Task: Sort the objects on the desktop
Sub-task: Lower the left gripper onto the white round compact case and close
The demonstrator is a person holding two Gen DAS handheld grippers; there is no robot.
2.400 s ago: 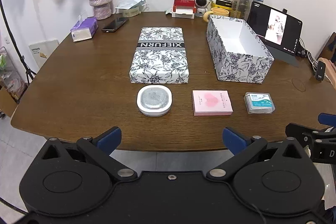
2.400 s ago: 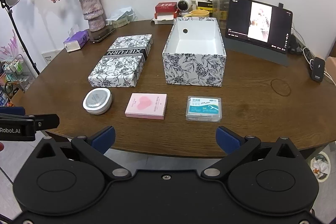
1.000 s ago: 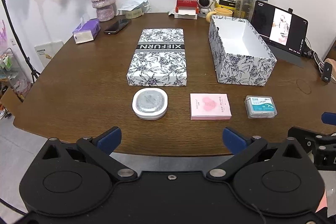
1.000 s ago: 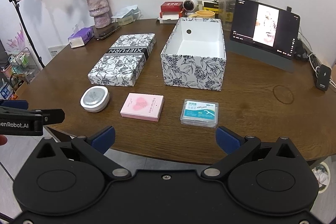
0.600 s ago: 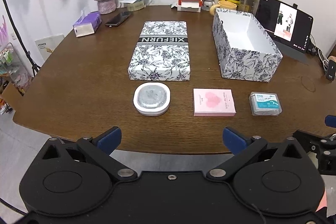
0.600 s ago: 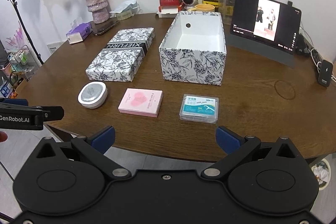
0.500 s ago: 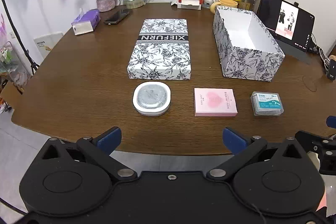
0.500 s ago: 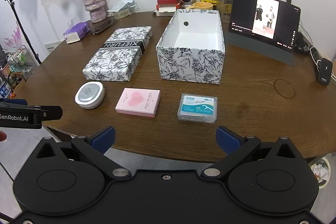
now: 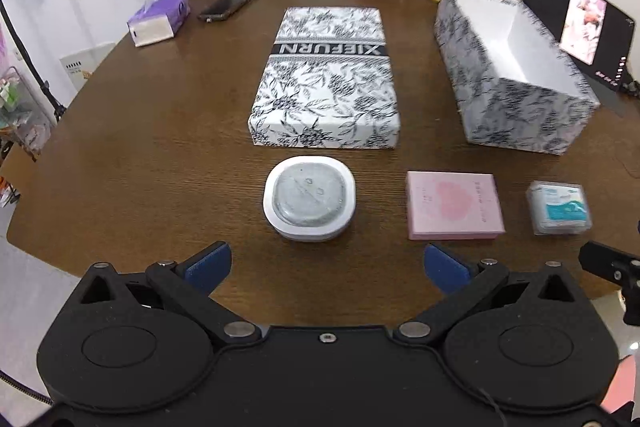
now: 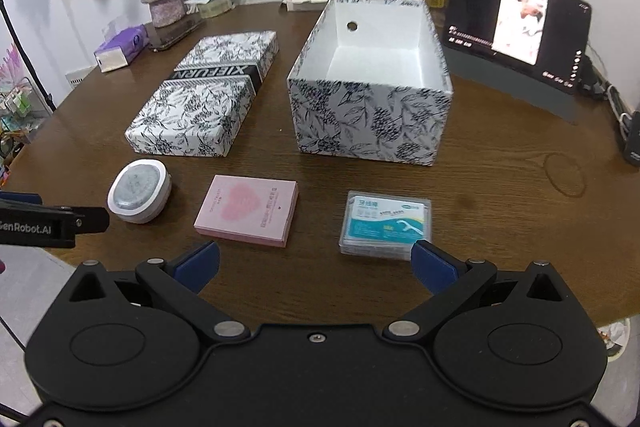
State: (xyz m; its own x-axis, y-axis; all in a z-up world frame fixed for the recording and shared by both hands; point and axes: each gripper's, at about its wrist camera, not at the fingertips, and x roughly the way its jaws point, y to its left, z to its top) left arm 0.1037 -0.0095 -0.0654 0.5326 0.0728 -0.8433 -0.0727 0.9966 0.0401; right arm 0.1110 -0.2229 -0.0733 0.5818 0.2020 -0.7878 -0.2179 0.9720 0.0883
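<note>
Pretty much nothing is sorted yet, as far as I can tell. The open floral box (image 10: 370, 115) in the upper middle of the right wrist view is empty, all white inside. Its lid (image 10: 204, 95) lies flat on the table just to its left.

All three small items sit in a row across the middle of the frame, on the wooden table (image 10: 500, 211): the white round case (image 10: 138, 191) at the left, the pink card box (image 10: 248, 209) in the centre, the clear floss pick box (image 10: 386, 223) at the right. So I'd say all three need to go in, then probably the lid.

The left gripper (image 9: 326, 265) is spread wide and empty, low in its frame, lined up with the white case. The right gripper (image 10: 316, 263) is the same, wide apart, holding nothing.

Readable text: the lid's black band says "XIEFURN". The left gripper's side reads "GenRobot.AI". The floss box print is too small to read.
</note>
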